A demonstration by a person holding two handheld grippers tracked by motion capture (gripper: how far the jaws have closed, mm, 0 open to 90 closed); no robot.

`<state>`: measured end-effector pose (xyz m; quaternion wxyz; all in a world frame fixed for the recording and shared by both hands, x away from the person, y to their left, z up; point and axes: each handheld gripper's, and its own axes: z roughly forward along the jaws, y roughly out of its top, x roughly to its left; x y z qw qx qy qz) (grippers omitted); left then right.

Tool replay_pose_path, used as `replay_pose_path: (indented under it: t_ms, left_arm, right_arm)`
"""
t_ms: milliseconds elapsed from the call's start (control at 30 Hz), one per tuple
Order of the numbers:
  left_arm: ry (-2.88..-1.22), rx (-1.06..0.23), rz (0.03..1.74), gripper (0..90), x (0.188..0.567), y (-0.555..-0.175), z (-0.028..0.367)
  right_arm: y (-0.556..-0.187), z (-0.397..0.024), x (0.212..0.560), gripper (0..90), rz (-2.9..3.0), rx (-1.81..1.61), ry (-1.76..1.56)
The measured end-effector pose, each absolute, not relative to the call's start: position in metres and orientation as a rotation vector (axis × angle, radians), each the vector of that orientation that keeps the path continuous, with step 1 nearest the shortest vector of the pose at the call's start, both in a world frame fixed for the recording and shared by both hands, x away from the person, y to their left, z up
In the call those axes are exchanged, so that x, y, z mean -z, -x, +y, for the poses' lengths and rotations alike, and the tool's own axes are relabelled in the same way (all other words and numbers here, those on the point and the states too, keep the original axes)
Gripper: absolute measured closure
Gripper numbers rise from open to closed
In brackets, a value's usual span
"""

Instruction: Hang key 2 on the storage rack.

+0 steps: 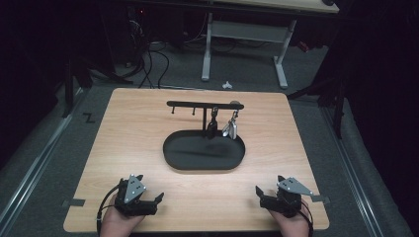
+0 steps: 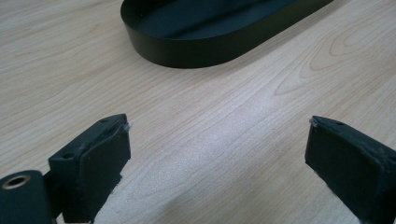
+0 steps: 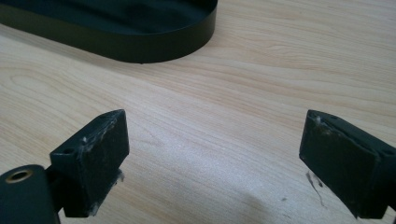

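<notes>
Both grippers sitting wide, holding nothing: left gripper (image 1: 150, 200), right gripper (image 1: 267, 193) resting on bench (image 1: 148, 123), near black tray (image 1: 173, 153).

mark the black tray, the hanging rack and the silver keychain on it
black tray (image 1: 173, 160): high view, bare left floor of the tray.
hanging rack (image 1: 190, 103): high view, left half of the top bar.
silver keychain (image 1: 231, 129): high view, metal body hanging under the bar's right end.

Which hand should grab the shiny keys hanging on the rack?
Probably the right gripper. The keys hang on the rack's right end, on its side. The left gripper sits farther off. Both are open and empty near the table's front edge.
</notes>
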<state>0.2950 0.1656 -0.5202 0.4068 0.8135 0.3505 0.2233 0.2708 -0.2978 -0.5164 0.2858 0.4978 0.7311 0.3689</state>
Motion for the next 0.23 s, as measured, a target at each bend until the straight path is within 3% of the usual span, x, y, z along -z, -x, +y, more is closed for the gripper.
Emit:
replay_pose_path:
  t_ms: [233]
  left_arm:
    - [-2.036,-0.553,0.901,7.1,0.5212,-0.2949,0.1724]
  right_arm:
    - [-0.2747,-0.2962,0.5185,8.3,1.965,-0.974,-1.336]
